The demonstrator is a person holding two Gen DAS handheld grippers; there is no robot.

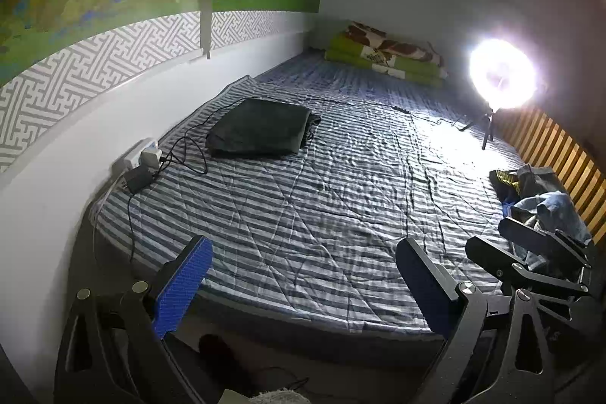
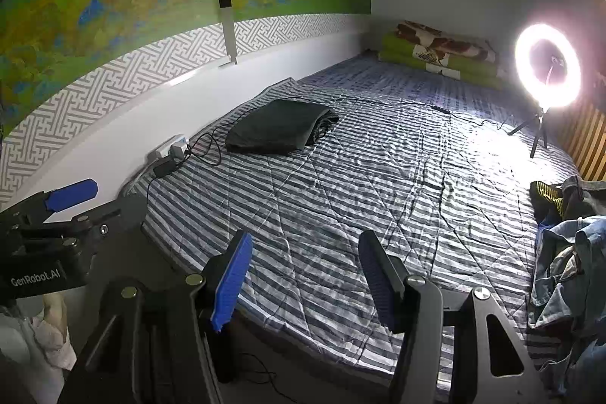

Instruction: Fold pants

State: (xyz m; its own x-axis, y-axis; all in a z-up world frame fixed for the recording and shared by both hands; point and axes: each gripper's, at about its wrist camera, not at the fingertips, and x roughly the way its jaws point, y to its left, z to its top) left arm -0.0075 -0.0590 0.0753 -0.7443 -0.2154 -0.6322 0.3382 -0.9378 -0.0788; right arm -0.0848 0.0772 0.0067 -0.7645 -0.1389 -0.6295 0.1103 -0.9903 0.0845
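Both my tongs, left [image 1: 303, 286] and right [image 2: 305, 284], hang spread wide, gripping nothing, above striped bedspread [image 1: 322, 195]. Folded dark pants [image 1: 261, 133] lie near wall, far side; unfolded clothes pile [image 2: 568, 252] at right edge.

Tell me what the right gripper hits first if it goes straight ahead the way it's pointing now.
Probably bare striped bedcover: the right gripper is open, empty and angled down at it, with nothing between. The folded dark garment lies farther off, left.
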